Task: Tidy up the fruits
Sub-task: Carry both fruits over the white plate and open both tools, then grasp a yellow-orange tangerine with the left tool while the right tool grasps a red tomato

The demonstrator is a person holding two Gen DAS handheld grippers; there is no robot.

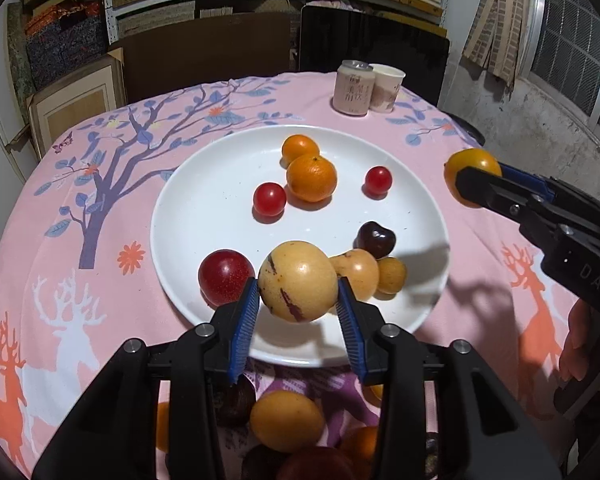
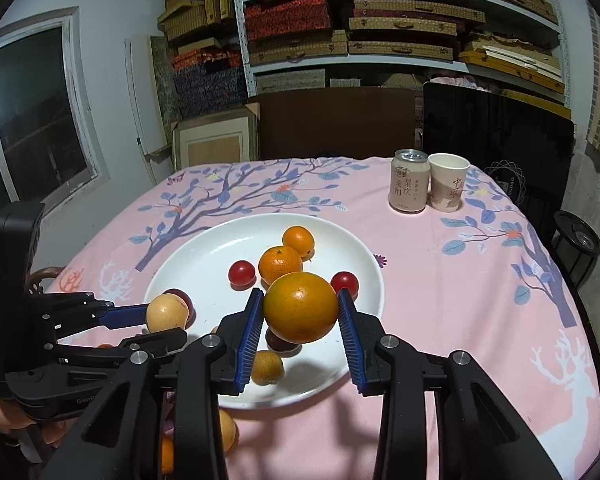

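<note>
Low centre of left view, over white round plate (image 1: pixel 203 184) | left gripper (image 1: pixel 297 300) clenched on pale yellow purple-streaked melon fruit (image 1: pixel 297 286): smooth, slippery, bruisable; pinched at widest girth | centre of right view: right gripper (image 2: pixel 301 312) clamping round orange (image 2: pixel 301 307), firm.

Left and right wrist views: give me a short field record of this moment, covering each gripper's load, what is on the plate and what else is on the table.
left gripper: jaws shut on pale yellow fruit, above plate rim
right gripper: jaws shut on orange
plate: white, holds two small oranges, two cherry tomatoes, other fruit
unsorted fruit: more lying near table edge
back of table: can, paper cup
</note>
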